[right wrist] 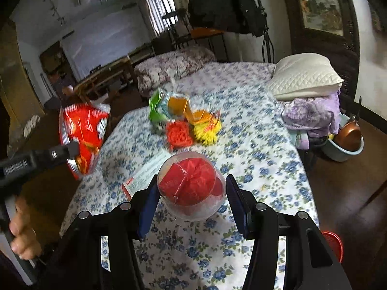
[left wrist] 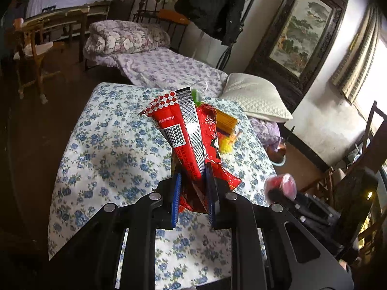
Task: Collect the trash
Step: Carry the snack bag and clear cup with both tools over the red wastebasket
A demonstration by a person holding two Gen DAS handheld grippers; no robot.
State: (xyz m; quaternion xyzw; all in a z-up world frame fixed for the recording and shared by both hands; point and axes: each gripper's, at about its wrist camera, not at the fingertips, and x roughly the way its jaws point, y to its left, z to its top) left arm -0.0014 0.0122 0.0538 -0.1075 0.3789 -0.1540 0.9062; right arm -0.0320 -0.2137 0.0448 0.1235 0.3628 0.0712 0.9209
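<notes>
Your left gripper [left wrist: 193,193] is clamped tight on a crumpled red foil snack wrapper [left wrist: 191,140], lifted above the blue-flowered bedspread [left wrist: 108,149]. Your right gripper [right wrist: 191,200], half open, grips a clear plastic cup with red contents [right wrist: 191,186]; more bright wrappers [right wrist: 188,120] lie ahead on the bedspread.

**Reds Over a Blue-Flowered Cloth**

The snack wrapper [left wrist: 191,145] is red with a silver seam and red-white checks. The clear cup [right wrist: 191,188] holds red. The bedspread [right wrist: 254,149] is white with blue flowers. At twelve o'clock lie green, orange and yellow scraps [right wrist: 186,118]. The pillow [right wrist: 304,77] is white.
</notes>
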